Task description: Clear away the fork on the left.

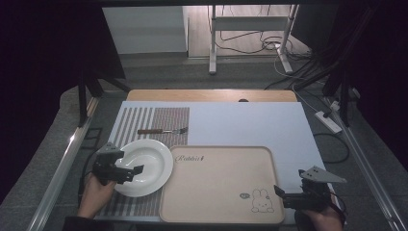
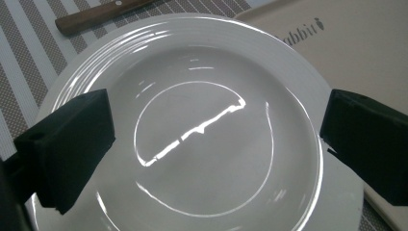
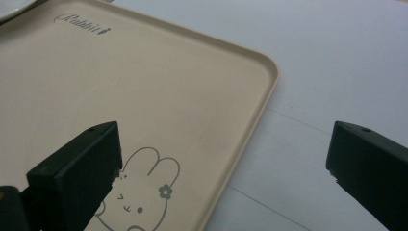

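Observation:
A white deep plate rests on the striped placemat, its right edge next to the beige rabbit tray. My left gripper hovers open over the plate's left part, its jaws spread wide across the bowl. My right gripper stands open at the tray's near right corner, one jaw over the rabbit drawing, the other over the white table sheet. A fork with a wooden handle lies on the mat behind the plate.
The tray is bare except for its print. The white sheet covers the table behind and right of the tray. A wooden strip runs along the far edge. Cables and a power strip lie on the floor to the right.

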The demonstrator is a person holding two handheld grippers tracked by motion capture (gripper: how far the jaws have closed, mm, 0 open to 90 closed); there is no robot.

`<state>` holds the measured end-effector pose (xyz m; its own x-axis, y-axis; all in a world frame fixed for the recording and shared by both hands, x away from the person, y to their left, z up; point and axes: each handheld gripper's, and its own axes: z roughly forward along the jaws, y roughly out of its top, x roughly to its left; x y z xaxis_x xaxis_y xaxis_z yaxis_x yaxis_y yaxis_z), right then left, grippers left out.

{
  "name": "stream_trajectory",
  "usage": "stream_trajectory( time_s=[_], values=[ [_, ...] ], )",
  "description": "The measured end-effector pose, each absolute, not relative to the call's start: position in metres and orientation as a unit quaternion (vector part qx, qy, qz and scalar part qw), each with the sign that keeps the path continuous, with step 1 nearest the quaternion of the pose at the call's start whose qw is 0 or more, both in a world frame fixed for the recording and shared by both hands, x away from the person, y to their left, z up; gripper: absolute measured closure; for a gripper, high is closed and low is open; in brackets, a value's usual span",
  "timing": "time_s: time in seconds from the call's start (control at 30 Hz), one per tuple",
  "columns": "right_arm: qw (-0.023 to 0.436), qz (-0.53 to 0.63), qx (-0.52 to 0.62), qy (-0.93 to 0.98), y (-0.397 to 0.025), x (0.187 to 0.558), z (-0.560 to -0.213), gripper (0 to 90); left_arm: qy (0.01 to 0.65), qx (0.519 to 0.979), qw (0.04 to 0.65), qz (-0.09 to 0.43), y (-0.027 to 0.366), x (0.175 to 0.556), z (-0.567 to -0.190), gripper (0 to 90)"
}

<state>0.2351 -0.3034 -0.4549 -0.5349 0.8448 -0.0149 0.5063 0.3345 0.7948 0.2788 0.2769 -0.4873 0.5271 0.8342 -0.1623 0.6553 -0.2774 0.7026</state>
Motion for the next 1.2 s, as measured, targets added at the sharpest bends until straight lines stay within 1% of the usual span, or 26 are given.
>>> stream_trajectory(
  time_s=[0.53,0.87,1.03,1.2],
  values=[
    [0.212,0.386,0.435,0.786,-0.304,0.237,-0.455,0.0,0.468,0.796,0.364,0.120,0.269,0.327,-0.490,0.0],
    [0.213,0.384,0.433,0.787,-0.304,0.236,-0.455,0.0,0.468,0.798,0.359,0.124,0.268,0.348,-0.490,0.0],
    [0.215,0.382,0.431,0.789,-0.303,0.236,-0.455,0.0,0.474,0.794,0.363,0.114,0.268,0.362,-0.492,0.0],
    [0.213,0.381,0.431,0.789,-0.303,0.237,-0.455,0.0,0.479,0.797,0.348,0.117,0.265,0.374,-0.493,0.0]
  ],
)
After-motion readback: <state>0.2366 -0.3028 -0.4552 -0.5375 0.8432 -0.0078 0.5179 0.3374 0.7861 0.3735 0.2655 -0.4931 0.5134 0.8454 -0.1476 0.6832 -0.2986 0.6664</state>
